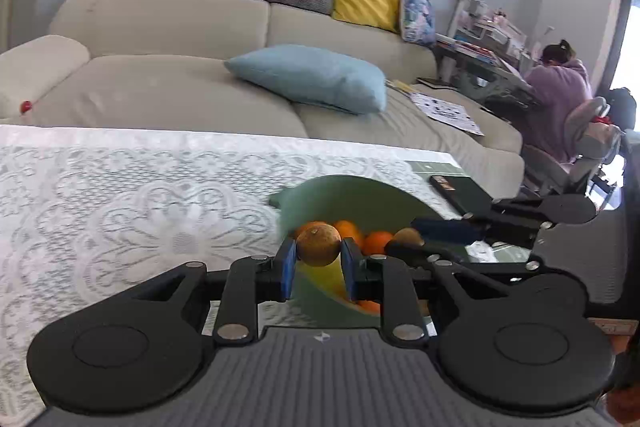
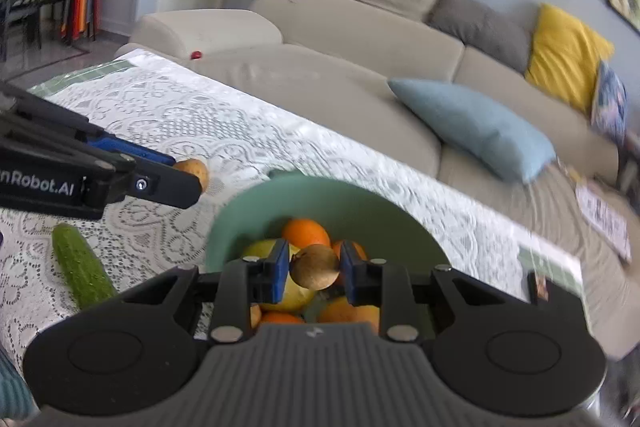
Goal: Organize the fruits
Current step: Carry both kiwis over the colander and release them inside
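Observation:
A green bowl (image 1: 340,195) on the lace tablecloth holds several oranges (image 1: 378,241) and a yellow fruit (image 2: 292,297). My left gripper (image 1: 318,257) is shut on a brownish-orange round fruit (image 1: 319,245) and holds it over the bowl's near rim. My right gripper (image 2: 314,267) is shut on a brown kiwi-like fruit (image 2: 315,267) above the bowl (image 2: 320,195). The right gripper also shows in the left wrist view (image 1: 408,243), and the left one in the right wrist view (image 2: 188,179) with its fruit (image 2: 196,171).
A cucumber (image 2: 82,267) lies on the tablecloth (image 1: 120,207) left of the bowl. A dark flat box (image 1: 460,189) lies near the table's right end. A beige sofa (image 1: 180,75) with cushions runs behind the table. A person (image 1: 560,91) sits at a desk.

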A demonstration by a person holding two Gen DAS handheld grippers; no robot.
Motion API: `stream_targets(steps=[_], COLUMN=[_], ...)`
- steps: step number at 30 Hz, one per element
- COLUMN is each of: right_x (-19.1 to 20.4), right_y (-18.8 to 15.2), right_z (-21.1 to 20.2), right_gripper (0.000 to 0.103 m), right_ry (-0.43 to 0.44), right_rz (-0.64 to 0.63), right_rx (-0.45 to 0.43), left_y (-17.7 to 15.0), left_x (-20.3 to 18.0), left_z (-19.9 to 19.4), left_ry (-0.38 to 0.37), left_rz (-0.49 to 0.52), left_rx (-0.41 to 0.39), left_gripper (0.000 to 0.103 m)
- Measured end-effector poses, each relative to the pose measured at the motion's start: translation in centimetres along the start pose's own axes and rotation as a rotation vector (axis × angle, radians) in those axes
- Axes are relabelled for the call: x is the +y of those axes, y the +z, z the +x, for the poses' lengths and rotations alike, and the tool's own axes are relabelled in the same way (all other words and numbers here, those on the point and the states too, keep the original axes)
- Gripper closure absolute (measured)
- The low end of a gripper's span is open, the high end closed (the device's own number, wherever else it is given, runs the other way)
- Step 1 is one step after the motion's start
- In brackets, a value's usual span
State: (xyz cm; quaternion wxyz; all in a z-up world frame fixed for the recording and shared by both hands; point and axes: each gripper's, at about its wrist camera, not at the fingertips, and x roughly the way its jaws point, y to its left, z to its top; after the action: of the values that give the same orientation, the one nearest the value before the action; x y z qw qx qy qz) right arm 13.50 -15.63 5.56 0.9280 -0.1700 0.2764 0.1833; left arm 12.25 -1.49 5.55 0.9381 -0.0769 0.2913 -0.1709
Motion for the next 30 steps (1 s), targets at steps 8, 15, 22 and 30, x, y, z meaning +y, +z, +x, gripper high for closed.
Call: stream_targets(steps=[8, 15, 22, 30], right_x=[-2.3, -3.3, -3.4, -3.8], right_y=[-1.9, -2.7, -2.9, -2.7], right_z=[1.2, 1.9, 2.4, 2.7], right_gripper=[0.079, 0.079, 0.079, 0.079], right_ry=[-0.036, -0.017, 0.001, 0.043], right_rz=[0.056, 0.078, 0.087, 0.119], right_rx=[0.052, 0.079, 0.075, 0.052], left_y=[-0.2, -0.6, -0.7, -0.4], left_x=[-2.4, -3.4, -3.4, -2.2], left_z=[3.4, 5.4, 6.8, 7.7], left_ry=[-0.033, -0.030, -0.033, -0.025], left_rz=[0.029, 0.041, 0.023, -0.050], left_rx=[0.051, 0.099, 0.142, 0.168], left_gripper=[0.077, 0.077, 0.077, 0.076])
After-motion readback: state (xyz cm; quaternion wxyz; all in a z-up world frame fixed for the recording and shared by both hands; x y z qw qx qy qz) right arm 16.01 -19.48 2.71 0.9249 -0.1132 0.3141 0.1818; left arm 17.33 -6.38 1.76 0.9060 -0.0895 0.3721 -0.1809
